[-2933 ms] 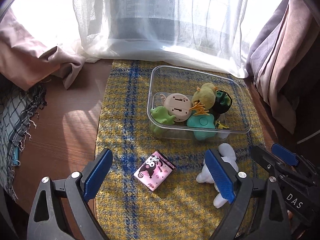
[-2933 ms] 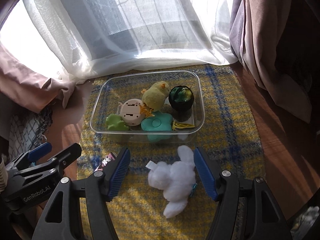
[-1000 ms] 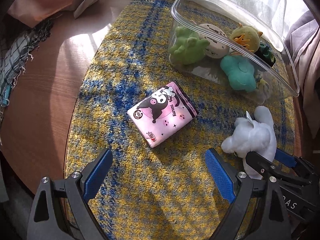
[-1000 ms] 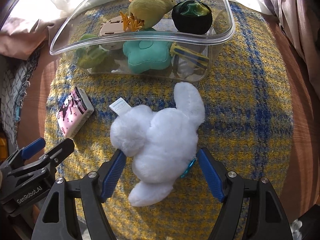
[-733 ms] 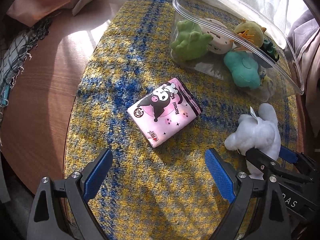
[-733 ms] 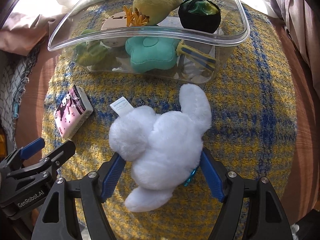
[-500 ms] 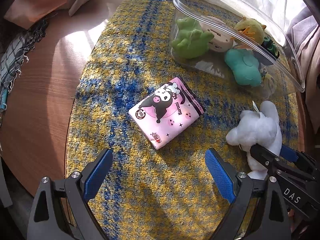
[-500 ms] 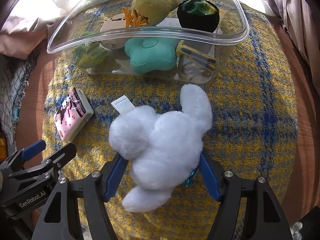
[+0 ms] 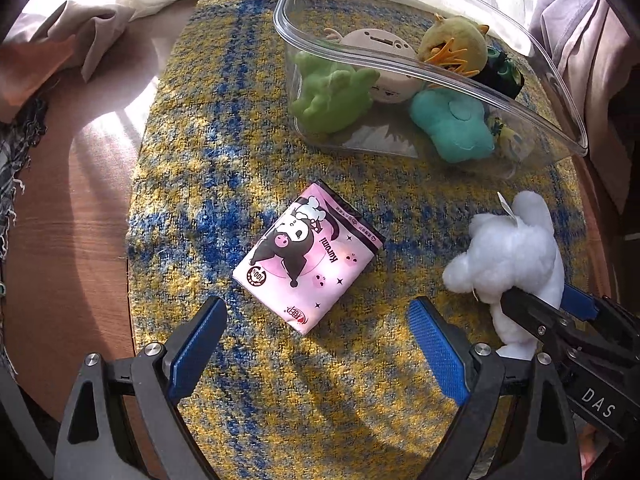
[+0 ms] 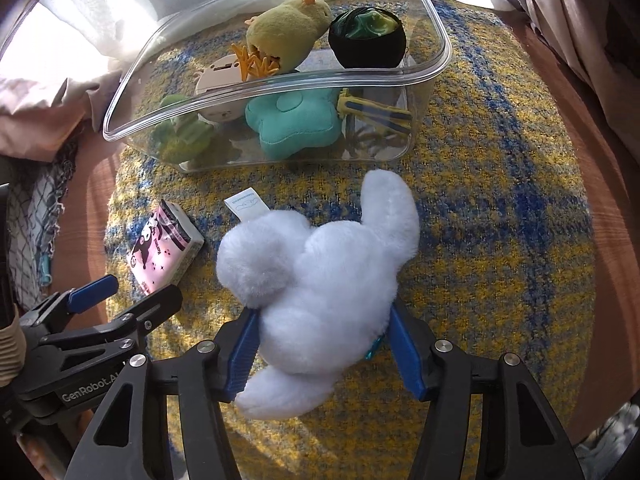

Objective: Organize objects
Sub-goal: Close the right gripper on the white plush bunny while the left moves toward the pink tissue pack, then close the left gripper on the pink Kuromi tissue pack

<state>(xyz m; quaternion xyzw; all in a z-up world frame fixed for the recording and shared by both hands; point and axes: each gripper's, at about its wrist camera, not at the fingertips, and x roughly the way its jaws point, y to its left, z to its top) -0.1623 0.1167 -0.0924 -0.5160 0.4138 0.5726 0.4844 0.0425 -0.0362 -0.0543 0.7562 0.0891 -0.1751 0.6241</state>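
A white plush toy [image 10: 320, 272] lies on the yellow-and-blue cloth [image 10: 500, 240], just in front of a clear plastic bin [image 10: 424, 28]. My right gripper [image 10: 322, 344] is shut on the plush, its blue pads pressing both sides. The plush also shows in the left wrist view [image 9: 516, 256]. A pink tissue pack [image 9: 306, 258] lies on the cloth in front of my left gripper [image 9: 316, 344], which is open and empty, just short of the pack. The pack also shows in the right wrist view [image 10: 162, 254].
The bin [image 9: 552, 76] holds a green plush [image 9: 328, 88], a beige round toy [image 9: 384, 60], a yellow chick [image 9: 456, 48], a teal star [image 9: 452, 124] and a black pot [image 10: 366, 40]. Bare wooden table [image 9: 68, 208] lies left of the cloth. Curtains [image 10: 580, 20] hang behind.
My right gripper has closed its jaws onto the white plush. My left gripper has edged closer to the pink tissue pack and stays open.
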